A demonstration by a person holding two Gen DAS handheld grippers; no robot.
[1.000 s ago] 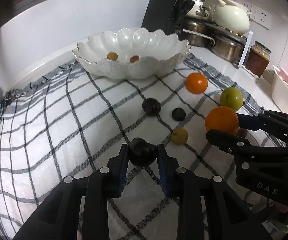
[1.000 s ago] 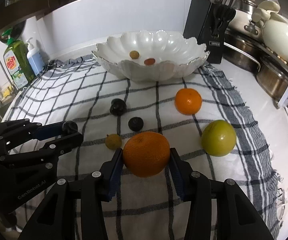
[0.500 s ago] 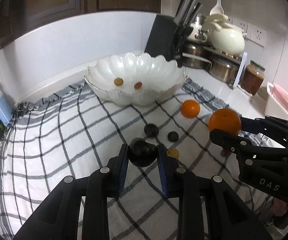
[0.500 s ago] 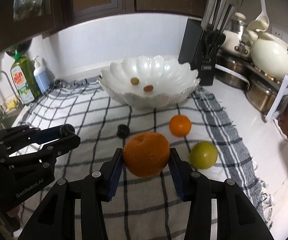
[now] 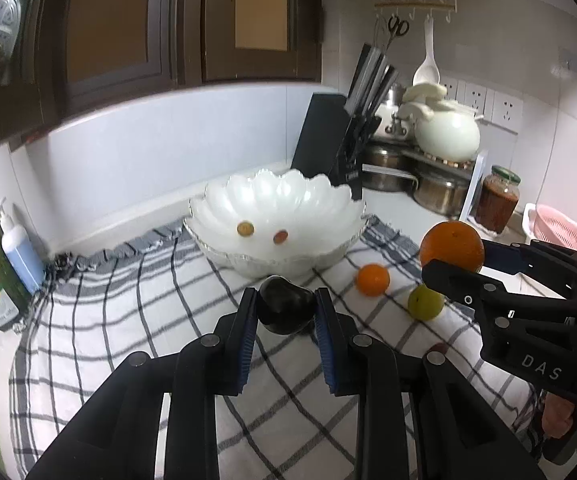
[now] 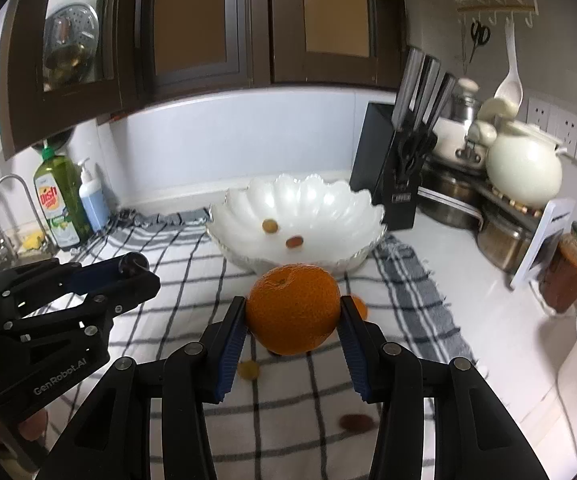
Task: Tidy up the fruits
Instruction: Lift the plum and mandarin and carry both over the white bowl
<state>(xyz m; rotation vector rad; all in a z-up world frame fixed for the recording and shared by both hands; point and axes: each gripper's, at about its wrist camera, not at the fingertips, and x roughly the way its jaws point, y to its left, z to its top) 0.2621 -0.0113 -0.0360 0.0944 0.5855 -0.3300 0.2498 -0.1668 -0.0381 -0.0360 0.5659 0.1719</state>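
Observation:
My left gripper (image 5: 286, 308) is shut on a dark plum (image 5: 285, 309), held in the air over the checked cloth (image 5: 128, 320). My right gripper (image 6: 293, 318) is shut on a large orange (image 6: 293, 308), also lifted; the same orange (image 5: 451, 247) shows at the right of the left wrist view. The white scalloped bowl (image 5: 280, 208) stands ahead on the cloth with two small fruits (image 5: 245, 228) inside. A small orange (image 5: 372, 279) and a green fruit (image 5: 425, 303) lie on the cloth to the right. A small yellow fruit (image 6: 248, 370) lies under the right gripper.
A black knife block (image 5: 328, 148) stands right behind the bowl. Steel pots (image 6: 448, 204), a cream teapot (image 6: 522, 172) and a sauce jar (image 6: 568, 272) fill the right counter. Soap bottles (image 6: 62, 208) and a tap stand at the left. Dark cabinets hang overhead.
Both grippers have risen with their fruit and tilted up, so the cabinets and wall come into view. The fruits on the cloth now sit lower and partly hidden behind the held ones.

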